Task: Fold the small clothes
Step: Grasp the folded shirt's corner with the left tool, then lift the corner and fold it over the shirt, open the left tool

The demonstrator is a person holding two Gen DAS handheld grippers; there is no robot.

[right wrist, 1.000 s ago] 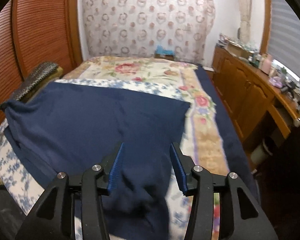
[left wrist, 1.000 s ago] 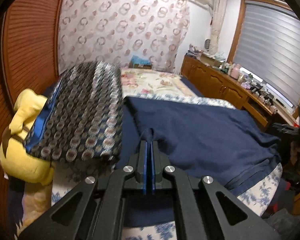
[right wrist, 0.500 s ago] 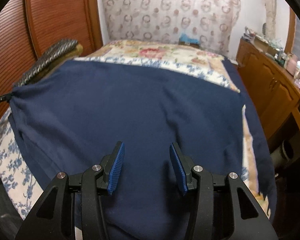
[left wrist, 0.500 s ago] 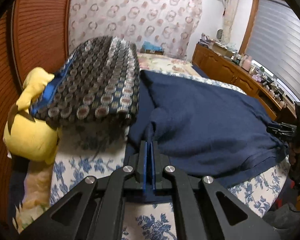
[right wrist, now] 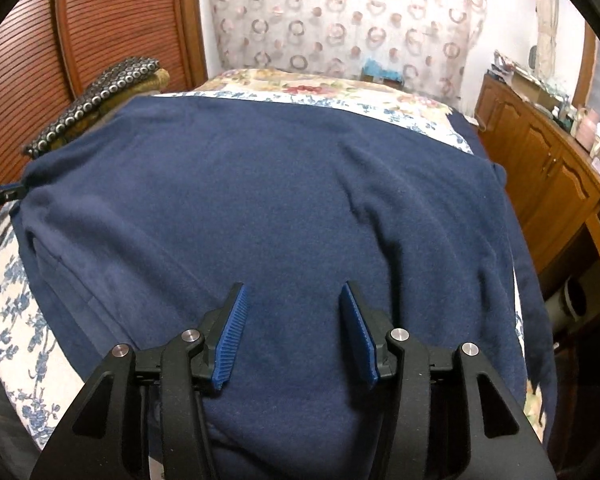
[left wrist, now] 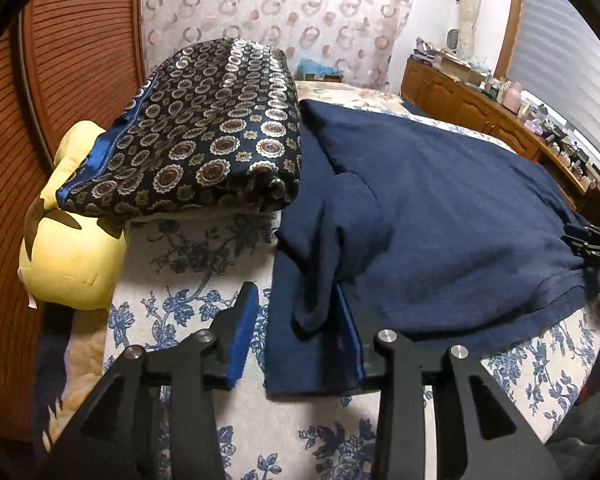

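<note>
Left wrist view: my left gripper (left wrist: 296, 332) was clamped on a corner of the navy garment (left wrist: 440, 216) a moment ago; its fingers have just been opening and now stand spread, the bunched corner lying loose between them on the bed (left wrist: 204, 264), beside the patterned cushion (left wrist: 204, 132). Right wrist view: my right gripper (right wrist: 294, 336) hovers over the garment, fingers spread and holding nothing. The garment lies laid over the bed, so I judge this fold placed and released.
</note>
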